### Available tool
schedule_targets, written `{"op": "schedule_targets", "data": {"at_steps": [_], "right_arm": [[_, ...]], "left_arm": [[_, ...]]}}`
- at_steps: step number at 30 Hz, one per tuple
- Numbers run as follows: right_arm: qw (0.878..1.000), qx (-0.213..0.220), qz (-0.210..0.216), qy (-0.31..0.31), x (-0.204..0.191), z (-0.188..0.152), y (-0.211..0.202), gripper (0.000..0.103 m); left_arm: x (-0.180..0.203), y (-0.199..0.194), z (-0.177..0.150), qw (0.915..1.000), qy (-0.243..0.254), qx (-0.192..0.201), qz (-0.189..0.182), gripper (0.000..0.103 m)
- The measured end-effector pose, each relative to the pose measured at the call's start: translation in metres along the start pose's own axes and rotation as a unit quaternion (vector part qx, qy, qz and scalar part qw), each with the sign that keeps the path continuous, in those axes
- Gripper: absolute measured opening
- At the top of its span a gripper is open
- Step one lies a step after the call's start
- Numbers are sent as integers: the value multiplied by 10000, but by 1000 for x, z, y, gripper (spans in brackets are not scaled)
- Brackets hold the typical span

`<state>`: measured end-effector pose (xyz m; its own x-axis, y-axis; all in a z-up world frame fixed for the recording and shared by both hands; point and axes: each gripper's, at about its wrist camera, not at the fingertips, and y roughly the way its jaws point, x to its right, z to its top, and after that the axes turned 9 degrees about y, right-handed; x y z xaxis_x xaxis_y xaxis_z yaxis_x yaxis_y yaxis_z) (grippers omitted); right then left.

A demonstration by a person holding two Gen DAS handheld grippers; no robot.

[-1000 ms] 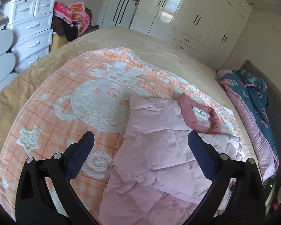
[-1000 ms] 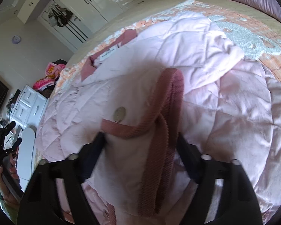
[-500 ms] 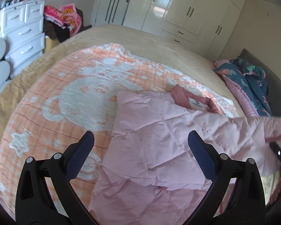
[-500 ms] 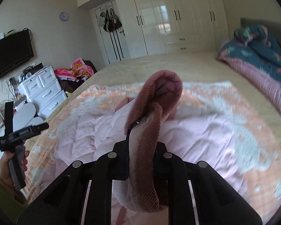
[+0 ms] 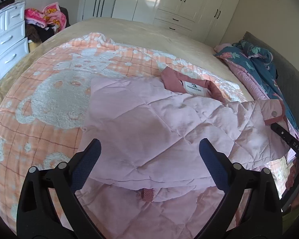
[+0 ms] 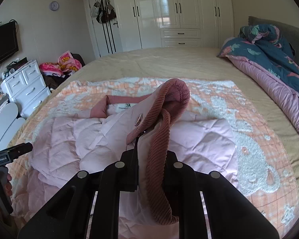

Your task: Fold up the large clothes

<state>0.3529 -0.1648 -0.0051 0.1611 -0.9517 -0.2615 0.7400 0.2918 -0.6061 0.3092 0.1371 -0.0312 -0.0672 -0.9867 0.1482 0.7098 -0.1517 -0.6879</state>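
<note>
A pale pink quilted jacket with a dark pink collar lies on the orange-and-white blanket on the bed. My left gripper is open and empty, hovering over the jacket's body. My right gripper is shut on the jacket's sleeve at its dark pink ribbed cuff, lifted above the jacket. The raised sleeve and cuff also show at the right of the left wrist view, with the right gripper's black finger below them.
A folded teal-and-pink duvet lies by the grey headboard. White drawers and a clothes pile stand left of the bed. White wardrobes line the far wall. The left gripper shows at the right wrist view's left edge.
My right gripper closed on the sleeve cuff and lifted it up and out to the right, stretching the sleeve. My left gripper stayed open and shifted slightly over the jacket.
</note>
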Motion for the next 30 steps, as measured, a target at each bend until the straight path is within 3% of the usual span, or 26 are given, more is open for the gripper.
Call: {"op": "schedule_targets", "data": {"at_steps": [2, 4, 7, 9, 13, 21, 24, 30], "right_arm": [[9999, -75, -39, 84, 4, -4, 5, 15], [9998, -95, -96, 175, 5, -8, 7, 19], [9994, -53, -171, 293, 10, -11, 7, 29], [9991, -36, -208, 363, 13, -10, 6, 38], [9983, 199, -249, 490, 19, -7, -6, 67], [9993, 298, -98, 217, -7, -2, -16, 76], [9998, 191, -30, -66, -29, -3, -10, 77], [9975, -123, 14, -702, -70, -13, 12, 81]], "left_arm": [[2, 2, -1, 10000, 25, -10, -80, 78], [5, 7, -2, 9998, 29, -65, -206, 58], [10, 12, -3, 9992, 13, -158, -372, 44], [11, 18, -6, 9992, 72, -267, -297, 44], [6, 30, -11, 9982, -44, -463, -382, 44], [3, 42, -17, 9970, -46, -696, -349, 44], [6, 47, -21, 9965, 108, -786, -276, 45], [-1, 58, -29, 9955, -83, -881, -343, 45]]}}
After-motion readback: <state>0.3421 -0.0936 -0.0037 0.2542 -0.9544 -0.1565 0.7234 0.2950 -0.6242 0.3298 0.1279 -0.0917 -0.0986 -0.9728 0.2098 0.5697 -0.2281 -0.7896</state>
